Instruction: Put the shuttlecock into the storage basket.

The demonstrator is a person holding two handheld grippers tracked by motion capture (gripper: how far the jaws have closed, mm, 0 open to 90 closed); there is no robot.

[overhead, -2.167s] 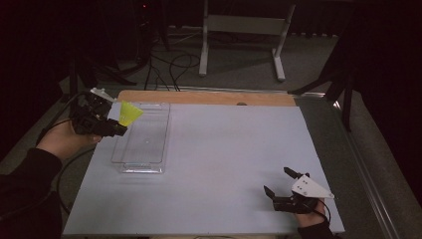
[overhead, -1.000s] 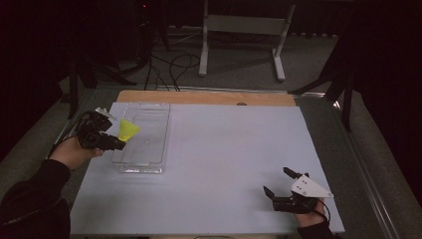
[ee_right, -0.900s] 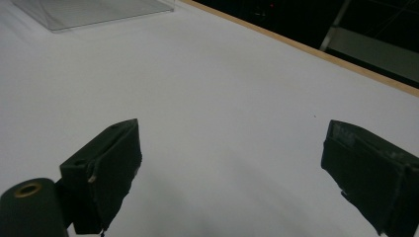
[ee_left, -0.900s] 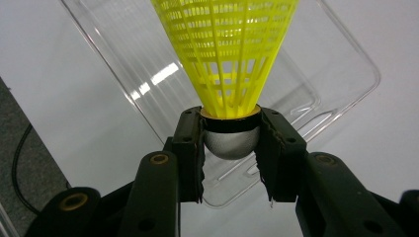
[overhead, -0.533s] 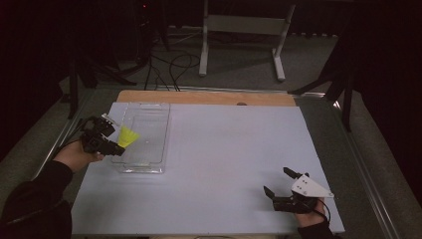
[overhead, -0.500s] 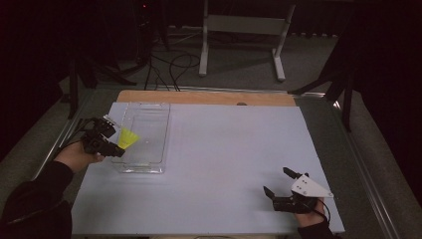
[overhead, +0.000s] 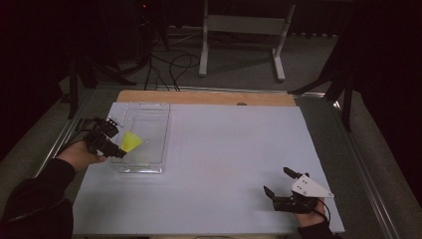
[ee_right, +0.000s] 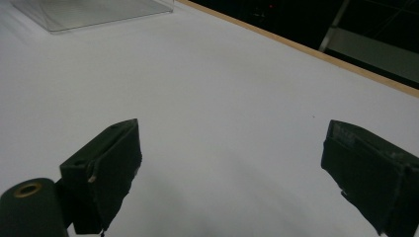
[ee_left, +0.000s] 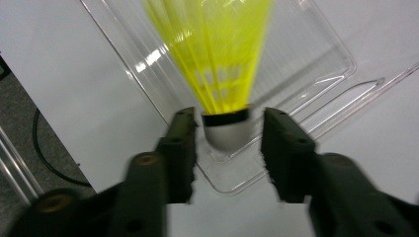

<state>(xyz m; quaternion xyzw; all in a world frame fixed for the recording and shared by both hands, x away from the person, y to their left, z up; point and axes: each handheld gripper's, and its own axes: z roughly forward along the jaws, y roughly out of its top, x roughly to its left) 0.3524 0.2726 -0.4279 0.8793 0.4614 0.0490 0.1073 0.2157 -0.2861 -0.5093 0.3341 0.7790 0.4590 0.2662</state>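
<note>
- We see the left gripper [ee_left: 225, 143] at the near left rim of the clear, shallow plastic tray [overhead: 149, 112], which lies on the left part of the white table [overhead: 224, 149].
- Between its jaws is the yellow feathered shuttlecock with a grey rounded cork [ee_left: 222, 74]. The skirt reaches out over the tray and the cork sits just above the tray's rim.
- The jaws have just been opening. In the left gripper view we see a gap on each side of the cork, so the pads no longer press on it.
- In the high view the shuttlecock [overhead: 130, 142] lies over the tray's near left part, skirt towards the middle.
- We judge the carry to the tray to be done and the release under way. What is left is for the shuttlecock to settle in the tray and for the left gripper [overhead: 110, 144] to draw away.
- The right gripper [overhead: 281, 186] rests at the near right of the table, well apart from the tray. Its jaws stand wide apart with nothing between them.
</note>
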